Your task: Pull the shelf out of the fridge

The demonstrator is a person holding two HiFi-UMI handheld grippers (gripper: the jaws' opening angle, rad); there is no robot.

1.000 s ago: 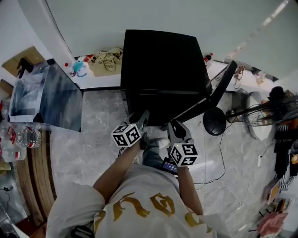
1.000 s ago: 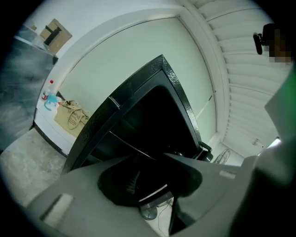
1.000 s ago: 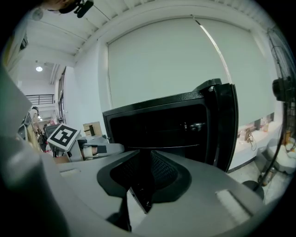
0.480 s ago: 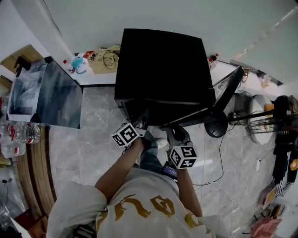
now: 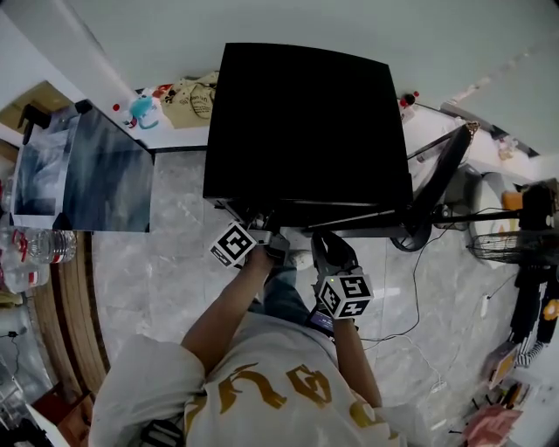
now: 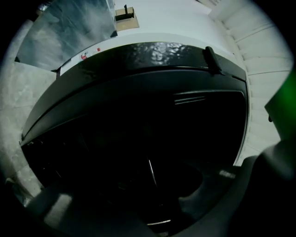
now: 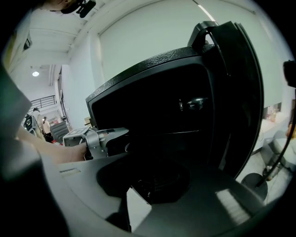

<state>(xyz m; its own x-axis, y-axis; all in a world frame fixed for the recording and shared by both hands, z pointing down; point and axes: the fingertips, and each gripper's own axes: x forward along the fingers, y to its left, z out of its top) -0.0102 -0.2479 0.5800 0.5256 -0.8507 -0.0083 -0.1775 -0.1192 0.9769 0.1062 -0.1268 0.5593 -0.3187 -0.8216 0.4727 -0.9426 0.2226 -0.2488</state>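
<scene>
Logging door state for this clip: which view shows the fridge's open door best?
The right gripper view: the door stands swung open, most of its height in frame. The head view shows it only edge-on from above; the left gripper view shows the fridge and its dark interior, no clear door.

View along my left gripper. The fridge fills the field: its glossy black top edge arcs across, and below that edge the cavity is almost wholly dark. A black bracket stands at the fridge's upper right corner. Deep inside the fridge a thin bright line runs nearly upright; I cannot identify it. My gripper's grey body frames the fridge's lower edge, its jaws lost in shadow. Left of the fridge lies marble floor; above the fridge, a glass panel and a small cardboard box.
</scene>
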